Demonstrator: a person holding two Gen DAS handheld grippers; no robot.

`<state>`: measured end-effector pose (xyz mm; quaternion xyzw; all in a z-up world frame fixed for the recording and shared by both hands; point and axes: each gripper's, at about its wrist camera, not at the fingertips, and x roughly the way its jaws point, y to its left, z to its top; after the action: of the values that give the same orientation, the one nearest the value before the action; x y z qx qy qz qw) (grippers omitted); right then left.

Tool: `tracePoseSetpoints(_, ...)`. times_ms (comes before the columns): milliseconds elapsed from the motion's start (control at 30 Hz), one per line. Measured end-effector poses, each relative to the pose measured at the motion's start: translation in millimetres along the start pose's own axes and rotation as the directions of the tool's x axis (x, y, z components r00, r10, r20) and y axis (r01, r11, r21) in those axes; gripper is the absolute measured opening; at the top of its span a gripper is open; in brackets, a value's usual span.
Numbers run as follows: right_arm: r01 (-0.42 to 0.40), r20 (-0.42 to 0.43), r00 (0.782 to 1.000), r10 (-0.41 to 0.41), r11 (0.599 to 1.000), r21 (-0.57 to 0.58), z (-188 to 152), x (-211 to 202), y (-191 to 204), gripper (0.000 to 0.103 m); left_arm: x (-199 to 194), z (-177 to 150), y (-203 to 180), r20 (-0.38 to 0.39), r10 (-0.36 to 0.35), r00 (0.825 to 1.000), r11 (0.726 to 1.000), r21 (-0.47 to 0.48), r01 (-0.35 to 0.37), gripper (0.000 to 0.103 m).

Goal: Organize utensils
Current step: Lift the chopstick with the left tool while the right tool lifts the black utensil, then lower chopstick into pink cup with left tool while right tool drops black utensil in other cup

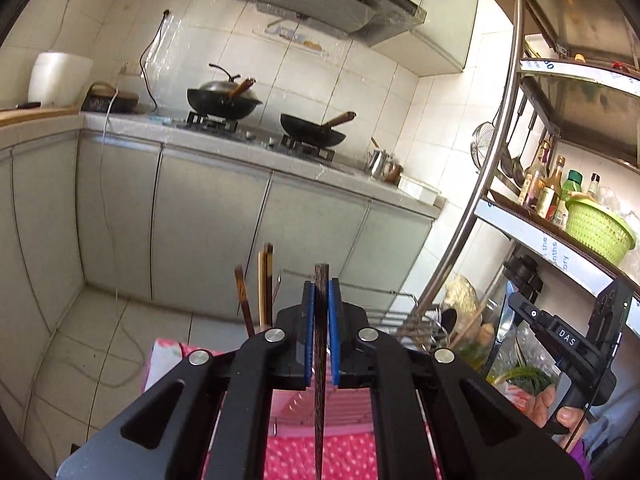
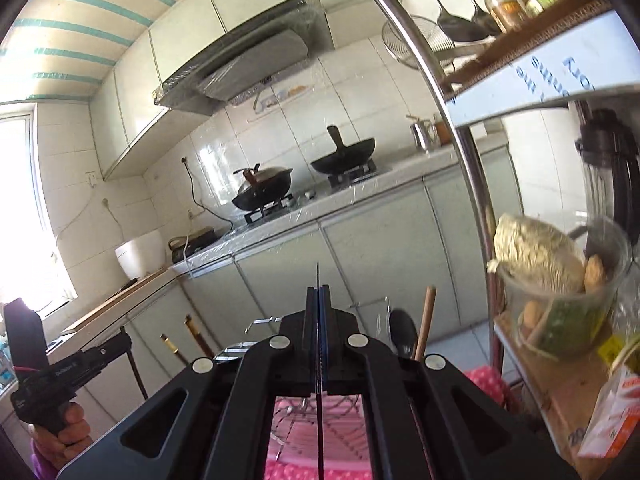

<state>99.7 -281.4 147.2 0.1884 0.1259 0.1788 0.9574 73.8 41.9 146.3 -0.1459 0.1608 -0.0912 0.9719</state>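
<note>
My left gripper (image 1: 321,292) is shut on a dark brown chopstick (image 1: 319,380) that runs upright between its blue pads (image 1: 307,320). Below it a wire rack (image 1: 320,408) rests on a pink dotted cloth (image 1: 292,456), and more chopsticks (image 1: 264,284) stand at the rack's far left. My right gripper (image 2: 319,292) is shut on a thin flat utensil (image 2: 321,420), seen edge-on as a dark line. A wooden handle (image 2: 425,320) and a black spoon (image 2: 402,334) stand to its right. Each gripper shows in the other's view, held by a hand: right gripper (image 1: 520,306), left gripper (image 2: 122,340).
Across the floor a counter (image 1: 248,148) carries two black woks (image 1: 312,130) on a stove. A steel shelf unit (image 1: 496,152) rises close on the right with bottles (image 1: 550,188), a green basket (image 1: 598,228) and a clear tub of food (image 2: 556,276). A white cooker (image 1: 60,78) sits far left.
</note>
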Motion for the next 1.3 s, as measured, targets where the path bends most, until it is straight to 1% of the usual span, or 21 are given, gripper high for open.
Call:
tracePoseSetpoints(133, 0.026, 0.056, 0.998, -0.023, 0.998, -0.051, 7, 4, 3, 0.001, 5, 14, -3, 0.059, 0.011, 0.998, 1.0, 0.002, -0.011, 0.006)
tracePoseSetpoints(233, 0.039, 0.092, 0.995, -0.031, 0.996, -0.084, 10, 7, 6, 0.001, 7, 20, -4, 0.1, 0.031, 0.995, 0.999, 0.013, -0.033, 0.006)
tracePoseSetpoints(400, 0.056, 0.118, 0.992, -0.041, 0.991, -0.126, 12, 15, 8, 0.001, 14, 27, -3, 0.143, 0.05, 0.988, 0.999, 0.009, -0.051, 0.006)
tracePoseSetpoints(600, 0.069, 0.129, 0.99, -0.051, 0.988, -0.141, 14, 25, 7, 0.001, 24, 29, -1, 0.169, 0.071, 0.983, 0.997, 0.009, -0.073, 0.006)
tracePoseSetpoints(833, 0.092, 0.158, 0.985, -0.066, 0.983, -0.157, 14, 27, 6, 0.001, 28, 27, 0, 0.209, 0.092, 0.974, 0.995, 0.008, -0.096, 0.006)
tracePoseSetpoints(1000, 0.114, 0.19, 0.978, -0.081, 0.979, -0.168, 12, 29, 5, 0.001, 31, 24, 2, 0.248, 0.105, 0.963, 0.994, 0.0, -0.108, 0.006)
tracePoseSetpoints(1133, 0.119, 0.199, 0.976, -0.086, 0.979, -0.164, 9, 33, 1, 0.001, 36, 19, 3, 0.272, 0.117, 0.955, 0.993, 0.002, -0.122, 0.006)
tracePoseSetpoints(1300, 0.133, 0.206, 0.974, -0.097, 0.977, -0.167, -2, 41, -4, 0.001, 46, 5, 3, 0.3, 0.124, 0.946, 0.99, 0.026, -0.138, 0.006)
